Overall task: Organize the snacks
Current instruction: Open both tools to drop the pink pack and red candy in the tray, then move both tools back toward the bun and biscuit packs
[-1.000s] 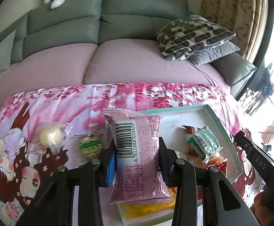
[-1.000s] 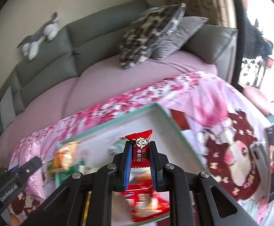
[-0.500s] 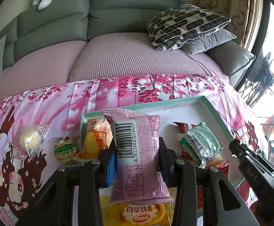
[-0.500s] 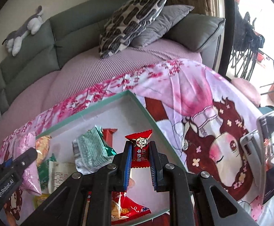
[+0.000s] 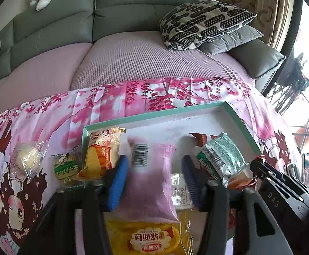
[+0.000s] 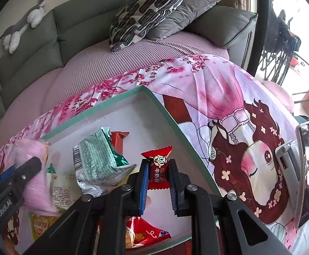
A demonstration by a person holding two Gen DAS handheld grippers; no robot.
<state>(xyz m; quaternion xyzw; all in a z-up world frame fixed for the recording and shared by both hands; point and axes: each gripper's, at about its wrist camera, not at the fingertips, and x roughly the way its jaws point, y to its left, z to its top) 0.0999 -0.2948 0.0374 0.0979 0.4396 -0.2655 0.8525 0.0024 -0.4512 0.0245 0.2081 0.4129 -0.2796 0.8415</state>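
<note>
Over the teal tray (image 5: 154,114), L gripper (image 5: 154,176) w/ jaws wide is dropping pink packet (image 5: 150,178), R gripper (image 6: 158,182) is clamping red candy (image 6: 157,170); two snacks (image 5: 66,167) outside tray are waiting.

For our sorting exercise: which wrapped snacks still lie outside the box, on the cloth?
Two: the clear-wrapped round yellow snack and the small green-and-white packet, both left of the teal-rimmed box.

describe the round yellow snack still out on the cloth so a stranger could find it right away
Start at the teal-rimmed white tray on the pink floral cloth in front of the grey sofa. Two snacks lie on the cloth just outside the tray's left edge: a small green packet, then, further left, the round yellow snack. It is the only ball-shaped one, in a clear crinkled wrapper.
</note>
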